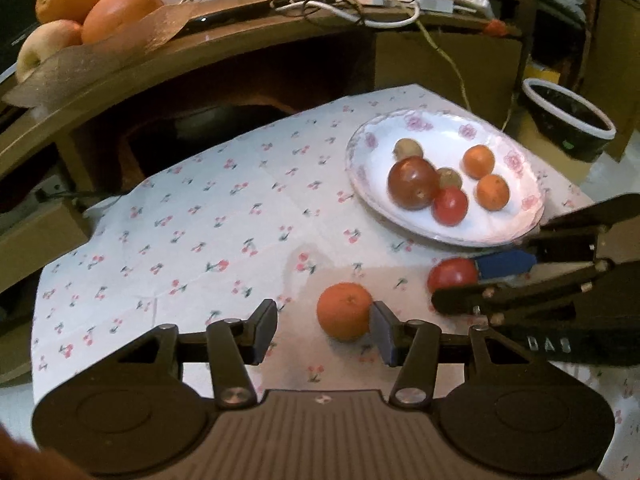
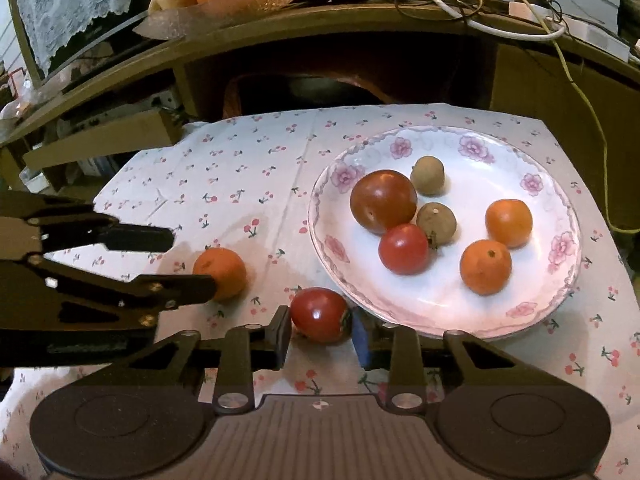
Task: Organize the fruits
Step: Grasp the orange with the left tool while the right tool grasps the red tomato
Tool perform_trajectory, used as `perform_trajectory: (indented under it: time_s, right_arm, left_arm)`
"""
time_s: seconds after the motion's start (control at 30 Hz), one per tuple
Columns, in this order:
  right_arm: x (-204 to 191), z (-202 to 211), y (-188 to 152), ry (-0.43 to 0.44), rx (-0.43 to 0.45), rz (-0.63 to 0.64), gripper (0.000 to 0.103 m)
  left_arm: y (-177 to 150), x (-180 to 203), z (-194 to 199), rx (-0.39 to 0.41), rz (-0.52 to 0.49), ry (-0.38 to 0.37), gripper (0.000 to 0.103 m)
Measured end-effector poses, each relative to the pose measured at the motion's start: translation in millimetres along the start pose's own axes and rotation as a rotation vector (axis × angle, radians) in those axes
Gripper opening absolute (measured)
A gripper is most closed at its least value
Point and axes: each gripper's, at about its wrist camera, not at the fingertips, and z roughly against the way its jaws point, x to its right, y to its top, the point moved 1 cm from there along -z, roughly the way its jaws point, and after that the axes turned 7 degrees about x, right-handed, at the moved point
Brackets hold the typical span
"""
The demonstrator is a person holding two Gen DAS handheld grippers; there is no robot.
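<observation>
A floral white plate (image 1: 516, 200) (image 2: 540, 300) on the cherry-print cloth holds several fruits: a dark red tomato (image 2: 383, 199), a red tomato (image 2: 403, 248), two small oranges and two brown fruits. An orange (image 1: 345, 311) (image 2: 222, 272) lies on the cloth between the fingers of my open left gripper (image 1: 323, 332), touching its right pad. A red tomato (image 2: 320, 314) (image 1: 452, 276) lies just in front of the plate, between the fingers of my open right gripper (image 2: 320, 340); the fingers stand close to both its sides.
A brown shelf (image 1: 240, 36) behind the table carries a tray of large oranges (image 1: 120, 12) and an apple, plus tangled cables (image 1: 360, 4). A dark pot (image 1: 568, 120) with a white rim stands to the right of the table.
</observation>
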Motion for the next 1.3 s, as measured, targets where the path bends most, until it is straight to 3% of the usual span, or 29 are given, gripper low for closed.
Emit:
perform_trajectory:
  time_s: [0.2, 0.4, 0.53, 0.8, 1.07, 1.3]
  right_arm:
    - [8.1, 11.4, -4.6, 0.012, -0.012, -0.012, 0.034]
    - [18.8, 19.1, -8.2, 0.016, -0.030, -0.013, 0.034]
    - [23.9, 22.0, -8.1, 0.018, -0.037, -0.001, 0.034]
    - [32.9, 39.7, -17.0, 0.040, -0.064, 0.034, 0.034]
    - [29.3, 52.0, -34.6, 0.077, -0.079, 0.111, 0.036]
    - [30.8, 54.0, -36.3, 0.105, -0.077, 0.124, 0.039]
  left_arm:
    - [-1.7, 13.7, -16.3, -0.030, -0.020, -0.015, 0.055]
    - [-4.6, 17.4, -20.1, -0.035, -0.004, 0.015, 0.040]
    - [-3.4, 17.7, -20.6, -0.036, 0.032, 0.029, 0.039]
    - [-12.5, 55.3, 11.4, -0.057, -0.008, -0.020, 0.039]
    - [-32.5, 74.0, 21.0, -0.085, -0.036, 0.001, 0.039]
    - [-37.0, 69.8, 21.2, -0.072, -0.048, 0.000, 0.051]
